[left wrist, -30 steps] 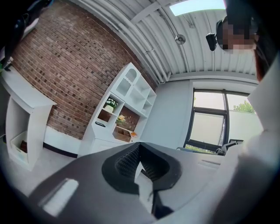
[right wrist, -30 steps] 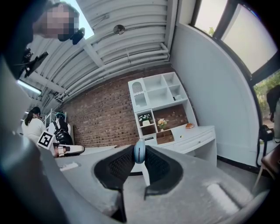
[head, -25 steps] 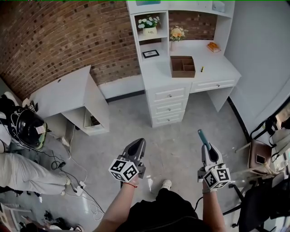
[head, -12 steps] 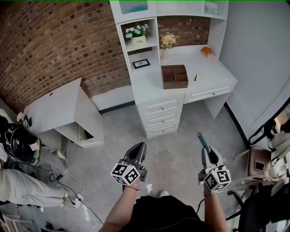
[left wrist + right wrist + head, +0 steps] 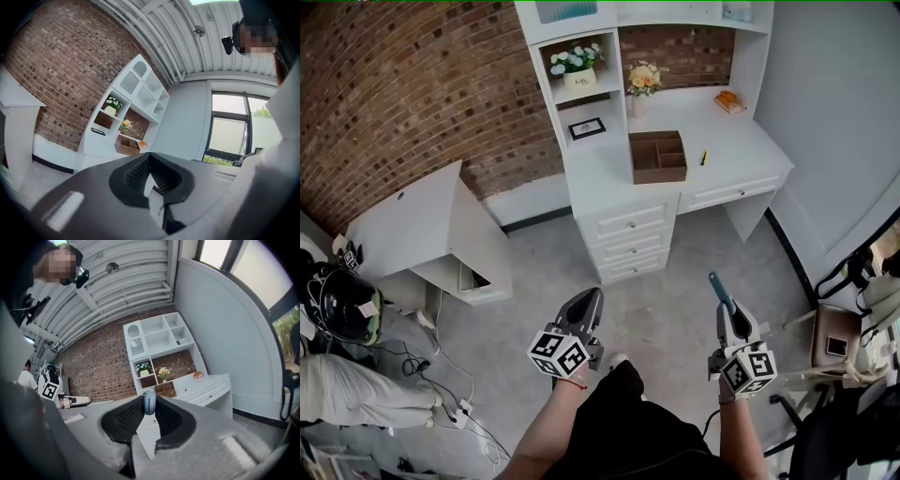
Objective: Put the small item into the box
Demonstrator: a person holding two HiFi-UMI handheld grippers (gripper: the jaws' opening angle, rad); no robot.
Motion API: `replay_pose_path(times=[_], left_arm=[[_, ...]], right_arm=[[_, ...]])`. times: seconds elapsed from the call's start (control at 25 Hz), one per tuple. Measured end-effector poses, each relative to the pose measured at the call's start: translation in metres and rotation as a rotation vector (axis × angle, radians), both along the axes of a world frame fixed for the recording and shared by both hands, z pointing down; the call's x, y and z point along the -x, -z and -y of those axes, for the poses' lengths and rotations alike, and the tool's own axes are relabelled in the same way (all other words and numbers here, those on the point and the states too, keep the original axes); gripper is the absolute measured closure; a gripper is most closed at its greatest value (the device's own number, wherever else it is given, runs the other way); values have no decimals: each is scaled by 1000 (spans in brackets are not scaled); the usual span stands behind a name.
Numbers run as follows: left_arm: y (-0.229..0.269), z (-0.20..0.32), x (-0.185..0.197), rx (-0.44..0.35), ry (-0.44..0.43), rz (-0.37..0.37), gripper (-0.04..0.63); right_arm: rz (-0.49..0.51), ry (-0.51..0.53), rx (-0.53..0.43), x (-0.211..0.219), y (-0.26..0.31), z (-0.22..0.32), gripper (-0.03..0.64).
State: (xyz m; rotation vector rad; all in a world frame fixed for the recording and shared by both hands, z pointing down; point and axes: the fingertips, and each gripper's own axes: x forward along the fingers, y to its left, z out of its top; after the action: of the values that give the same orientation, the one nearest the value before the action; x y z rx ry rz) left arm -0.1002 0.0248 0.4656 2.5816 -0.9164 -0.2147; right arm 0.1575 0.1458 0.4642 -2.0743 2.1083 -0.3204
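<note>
The brown box (image 5: 657, 156) with several compartments stands on the white desk (image 5: 741, 150) far ahead of me; it also shows small in the left gripper view (image 5: 126, 146) and the right gripper view (image 5: 163, 389). My right gripper (image 5: 718, 291) is shut on a small, thin blue item (image 5: 715, 280), which stands edge-on between the pads (image 5: 149, 402). My left gripper (image 5: 590, 302) is shut with nothing in it, its pads (image 5: 137, 171) meeting at the tip. Both grippers hang over the grey floor, well short of the desk.
A small yellow-and-black object (image 5: 704, 157) and an orange object (image 5: 730, 101) lie on the desk. Shelves hold flower pots (image 5: 579, 66) and a frame (image 5: 586, 127). A white cabinet (image 5: 431, 230) stands at left, cables (image 5: 450, 375) on the floor, a chair (image 5: 834, 342) at right.
The desk and box have come a little nearer and shifted left in the head view. Both grippers hold the same pose; the blue item stays gripped.
</note>
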Motion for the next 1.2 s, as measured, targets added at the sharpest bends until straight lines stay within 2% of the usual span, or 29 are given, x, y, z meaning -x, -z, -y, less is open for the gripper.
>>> replay_pose_path(times=[0.48, 1.2], left_arm=[[-11, 66, -46, 16, -34, -3, 594], [-11, 219, -118, 14, -74, -1, 594]], right_arm=[[13, -9, -1, -29, -6, 60, 549], [8, 6, 34, -83, -12, 216, 549]])
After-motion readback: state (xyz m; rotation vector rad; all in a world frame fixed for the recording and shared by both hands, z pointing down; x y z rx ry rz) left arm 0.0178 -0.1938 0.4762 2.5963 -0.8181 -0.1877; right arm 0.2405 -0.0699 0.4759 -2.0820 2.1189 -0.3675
